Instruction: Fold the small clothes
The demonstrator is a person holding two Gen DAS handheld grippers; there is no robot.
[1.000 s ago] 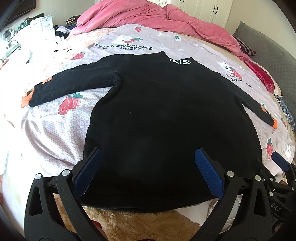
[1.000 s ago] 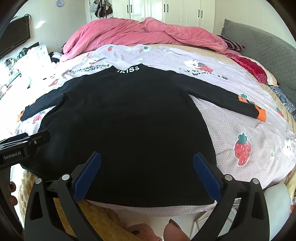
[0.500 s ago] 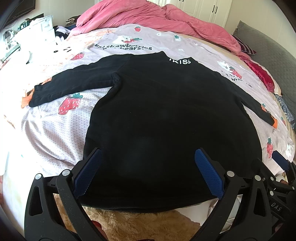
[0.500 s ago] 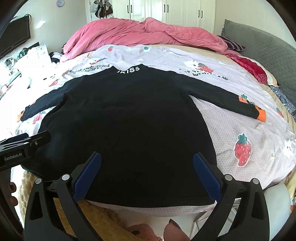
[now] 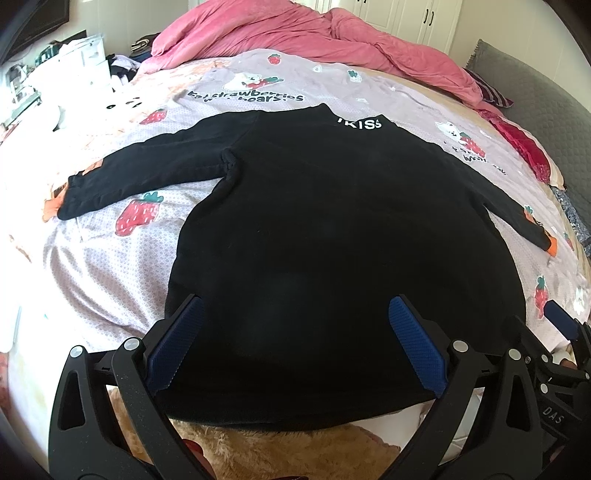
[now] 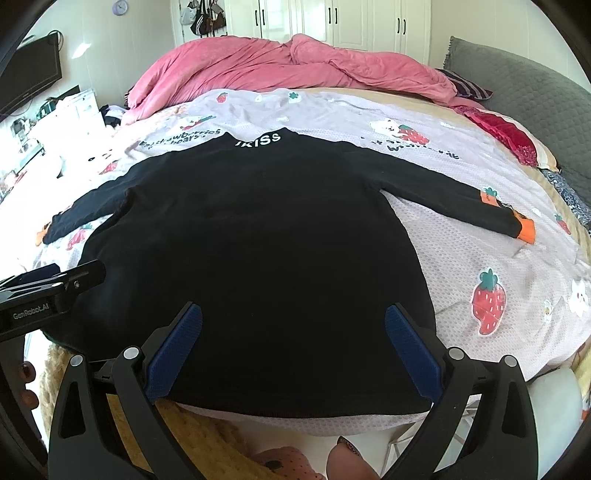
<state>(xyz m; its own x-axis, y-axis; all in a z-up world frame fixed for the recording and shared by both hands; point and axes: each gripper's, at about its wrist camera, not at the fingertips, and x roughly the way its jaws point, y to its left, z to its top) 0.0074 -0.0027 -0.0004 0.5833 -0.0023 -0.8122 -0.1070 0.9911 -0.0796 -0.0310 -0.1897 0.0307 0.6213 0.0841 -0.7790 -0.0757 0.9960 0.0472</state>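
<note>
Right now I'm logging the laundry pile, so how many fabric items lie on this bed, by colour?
Black: 1, the black sweater, spread flat with both sleeves out.
Pink: 1, the pink duvet, bunched at the far end.
Red: 1, the red cloth at the right edge.
Total: 3, not counting the strawberry sheet beneath them.

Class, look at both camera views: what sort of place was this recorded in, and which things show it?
Most likely a home bedroom: a bed with a strawberry-print sheet, a crumpled pink duvet and white wardrobe doors behind.
</note>
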